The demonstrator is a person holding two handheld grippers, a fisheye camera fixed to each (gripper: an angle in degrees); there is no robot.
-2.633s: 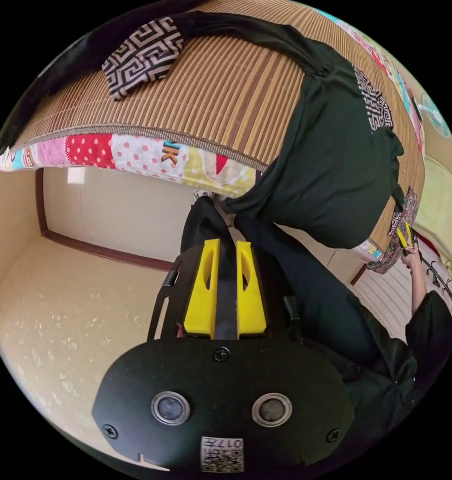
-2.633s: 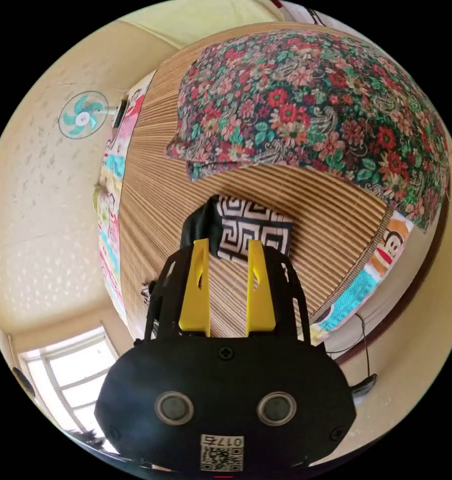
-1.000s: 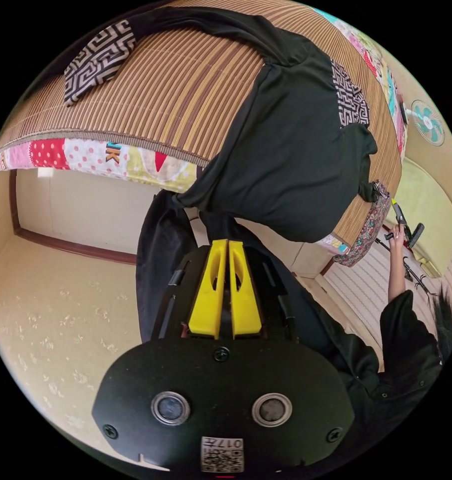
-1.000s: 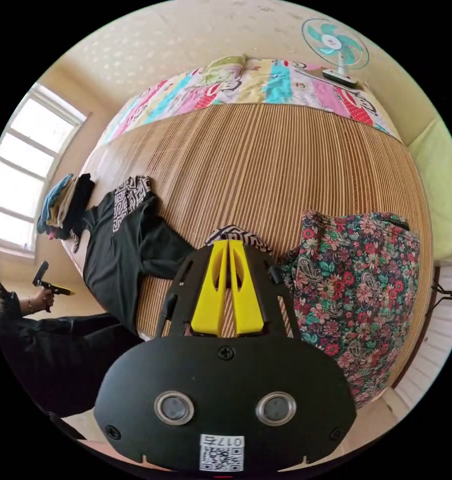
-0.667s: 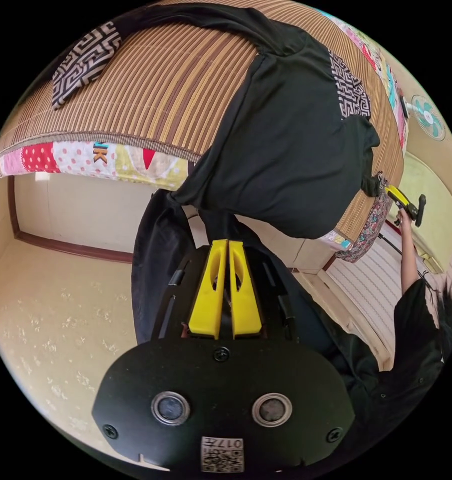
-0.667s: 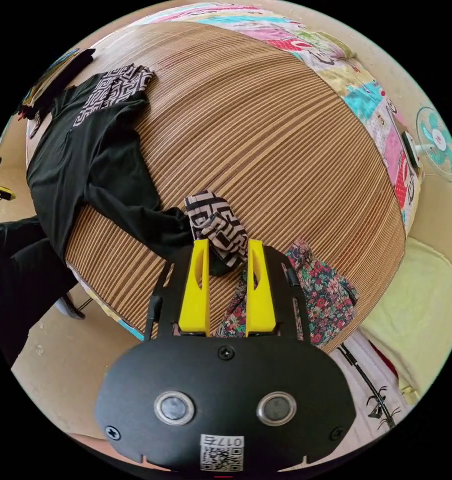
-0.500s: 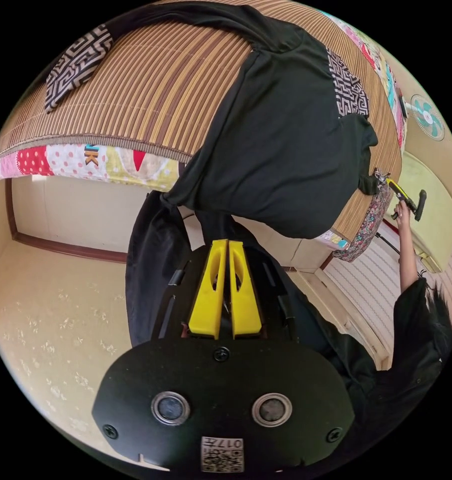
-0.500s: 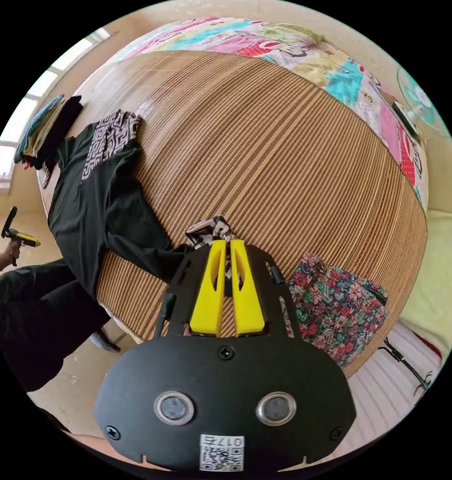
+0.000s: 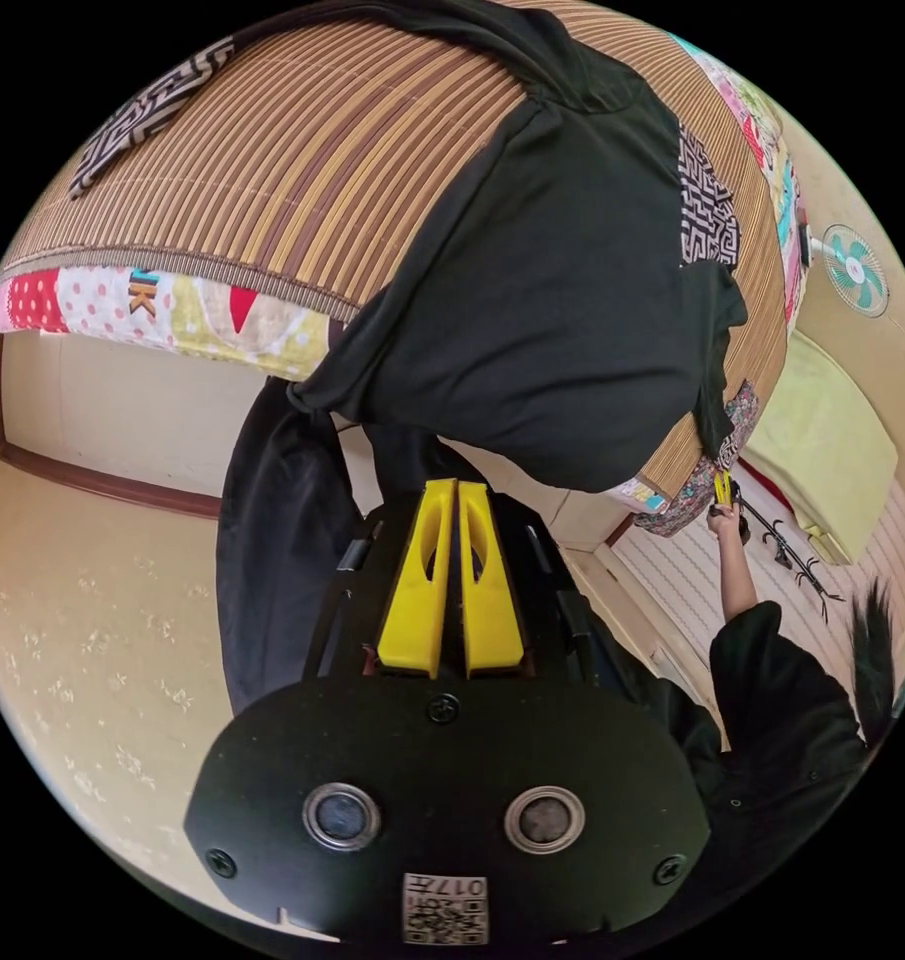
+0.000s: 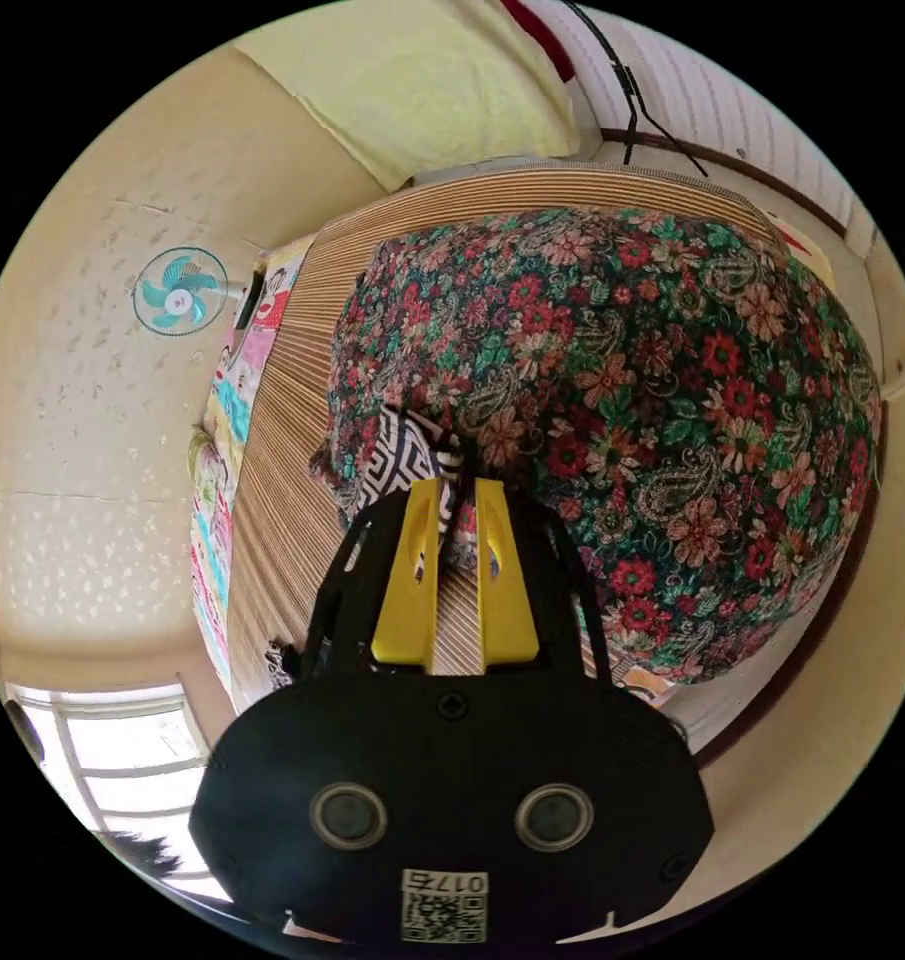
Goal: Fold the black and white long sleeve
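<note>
Yellow jaws of the left gripper (image 9: 457, 487) are pressed together in the left gripper view, and we see no cloth between them. Just beyond their tips the black and white long sleeve shirt (image 9: 562, 290) lies on the striped bamboo mat (image 9: 302, 170), its hem hanging over the edge. Far to the right of them, the right gripper (image 9: 722, 487) meets the shirt's cuff.

In the right gripper view our right gripper (image 10: 459, 487) has its jaws slightly apart, clenched on the patterned cuff (image 10: 407, 460). Beyond the fingertips lies a dark flowered cloth (image 10: 652, 400).
</note>
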